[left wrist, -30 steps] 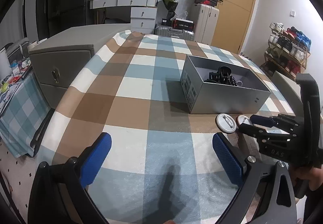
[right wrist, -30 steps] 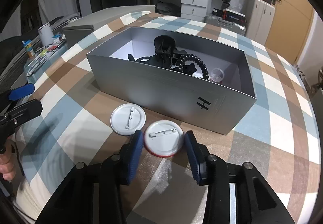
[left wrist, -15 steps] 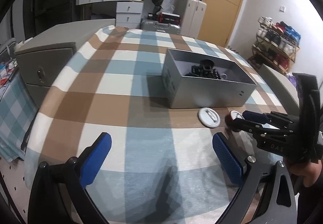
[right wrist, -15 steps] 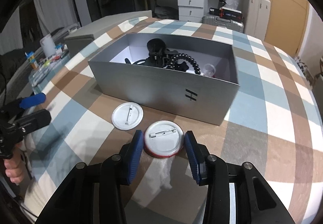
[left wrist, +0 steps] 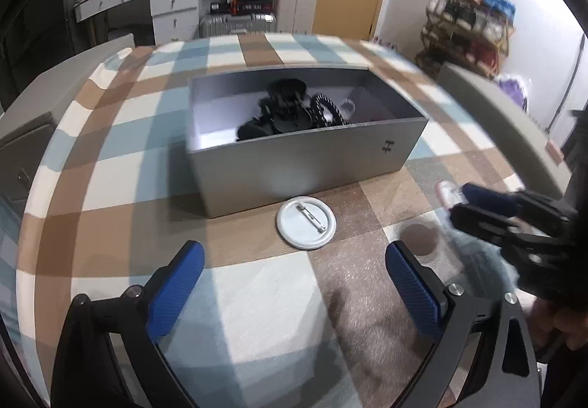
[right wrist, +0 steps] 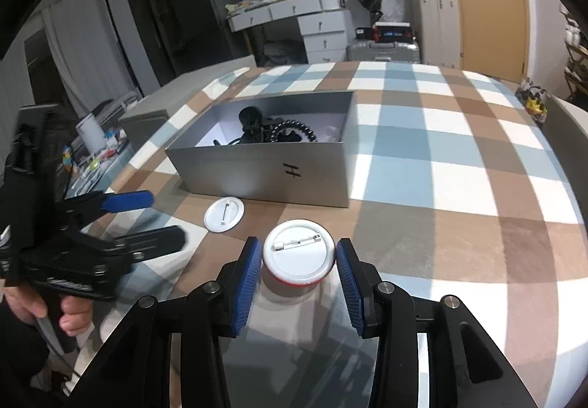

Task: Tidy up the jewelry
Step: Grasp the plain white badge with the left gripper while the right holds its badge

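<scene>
Badges are what I'm sorting: my right hand-held gripper (right wrist: 298, 270) pinches one red-rimmed badge (right wrist: 298, 257) between its blue pads, lifted clear of the checked tabletop (right wrist: 459, 165). My left hand-held gripper (left wrist: 292, 292) is spread wide, its jaws having just closed slightly, with nothing between them. Just ahead of it lies a white badge (left wrist: 306, 222), pin up, beside the grey box (left wrist: 305, 165).

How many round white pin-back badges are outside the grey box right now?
2. One red-rimmed pin-back badge is clamped in the right tongs; one white pin-back badge lies on the checked tablecloth before the grey box. Box contents might hide others.
</scene>
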`<state>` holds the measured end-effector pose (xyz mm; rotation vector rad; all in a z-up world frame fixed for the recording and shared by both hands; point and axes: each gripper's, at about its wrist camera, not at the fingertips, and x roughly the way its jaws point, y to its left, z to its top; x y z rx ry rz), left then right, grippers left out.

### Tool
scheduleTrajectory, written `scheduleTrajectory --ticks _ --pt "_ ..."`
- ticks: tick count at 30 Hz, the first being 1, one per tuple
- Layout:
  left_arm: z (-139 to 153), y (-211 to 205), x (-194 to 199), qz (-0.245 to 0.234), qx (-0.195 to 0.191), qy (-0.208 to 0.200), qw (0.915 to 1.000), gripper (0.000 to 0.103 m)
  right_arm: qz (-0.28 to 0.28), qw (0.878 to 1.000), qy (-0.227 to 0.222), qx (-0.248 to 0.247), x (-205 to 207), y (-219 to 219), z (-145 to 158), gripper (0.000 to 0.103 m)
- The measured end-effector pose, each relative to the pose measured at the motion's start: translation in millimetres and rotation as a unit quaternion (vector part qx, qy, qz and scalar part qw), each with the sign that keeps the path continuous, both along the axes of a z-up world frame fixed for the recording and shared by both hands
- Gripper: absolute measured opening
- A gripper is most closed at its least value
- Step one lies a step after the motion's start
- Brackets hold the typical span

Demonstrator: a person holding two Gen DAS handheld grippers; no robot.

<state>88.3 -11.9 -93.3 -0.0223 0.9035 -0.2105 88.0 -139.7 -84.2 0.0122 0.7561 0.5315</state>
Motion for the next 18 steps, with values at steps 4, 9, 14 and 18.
scheduleTrajectory --ticks 4,9,14,18 --pt "-5 -7 10 -0.003 0.01 0.019 0.9998 0.086 -0.016 0.999 -0.006 0.028 -8 -14 3 0.041" --pt "-11 -15 22 -0.003 0.032 0.042 0.9986 0.065 -0.026 0.999 -0.019 0.021 -15 -24 5 0.041" --pt "-13 -21 25 0.002 0.057 0.04 0.9976 0.045 -0.032 0.999 -0.015 0.039 -17 -33 6 0.041" --pt "-12 -27 24 -0.012 0.061 0.038 0.9974 0.037 -0.029 0.998 -0.012 0.048 -18 -32 5 0.041"
